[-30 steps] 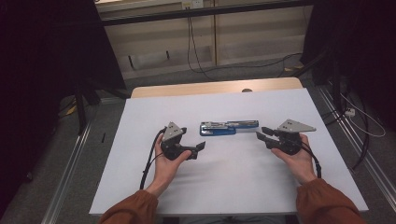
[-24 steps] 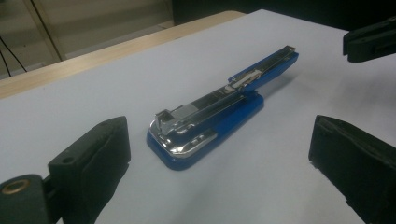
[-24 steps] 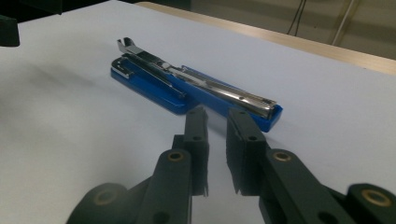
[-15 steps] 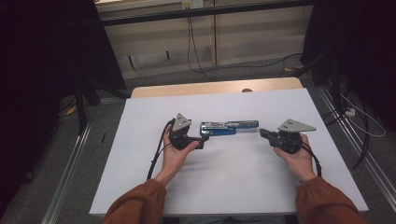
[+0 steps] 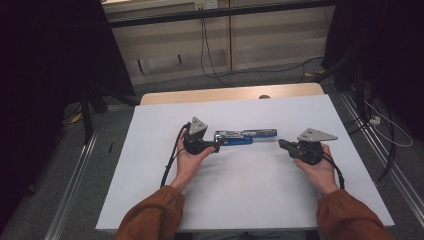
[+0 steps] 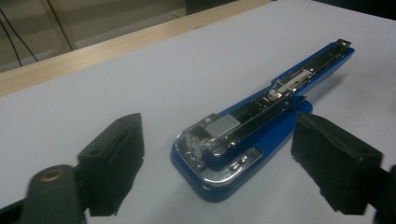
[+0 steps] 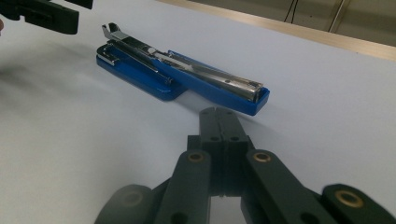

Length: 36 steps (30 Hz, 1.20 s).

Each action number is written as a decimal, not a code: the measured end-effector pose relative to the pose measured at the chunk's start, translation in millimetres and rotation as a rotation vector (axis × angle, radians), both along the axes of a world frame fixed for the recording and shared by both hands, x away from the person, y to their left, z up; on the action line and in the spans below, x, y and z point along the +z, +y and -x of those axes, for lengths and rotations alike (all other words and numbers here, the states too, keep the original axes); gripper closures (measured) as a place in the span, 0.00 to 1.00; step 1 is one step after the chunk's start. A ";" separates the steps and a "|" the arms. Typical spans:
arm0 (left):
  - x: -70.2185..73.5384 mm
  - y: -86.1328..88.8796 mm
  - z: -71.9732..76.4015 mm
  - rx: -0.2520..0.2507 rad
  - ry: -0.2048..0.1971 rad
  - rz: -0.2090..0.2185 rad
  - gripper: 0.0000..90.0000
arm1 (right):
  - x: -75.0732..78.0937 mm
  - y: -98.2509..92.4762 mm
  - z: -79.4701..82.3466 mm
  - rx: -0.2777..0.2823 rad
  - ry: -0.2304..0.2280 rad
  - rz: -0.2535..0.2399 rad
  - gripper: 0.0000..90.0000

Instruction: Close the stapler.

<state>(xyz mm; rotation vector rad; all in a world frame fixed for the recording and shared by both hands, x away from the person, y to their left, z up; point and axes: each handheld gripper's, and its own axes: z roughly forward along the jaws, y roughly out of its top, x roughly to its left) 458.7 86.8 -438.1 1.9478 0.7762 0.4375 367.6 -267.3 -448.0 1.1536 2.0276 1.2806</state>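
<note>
Blue stapler opened flat, metal staple channel exposed

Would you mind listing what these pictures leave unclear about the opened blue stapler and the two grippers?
- Staples in the stapler: its metal channel is too dim and glary, left gripper view.
- Left gripper: jaw gap too small, high view.
- Stapler's underside: hidden against the white table.
- Right gripper: its body is cut off by the bottom edge, right gripper view.
</note>
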 end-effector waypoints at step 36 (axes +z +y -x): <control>-15.3 -18.9 -2.5 -0.074 0.069 -0.103 1.00 | -6.7 4.0 -20.6 0.007 0.074 0.060 1.00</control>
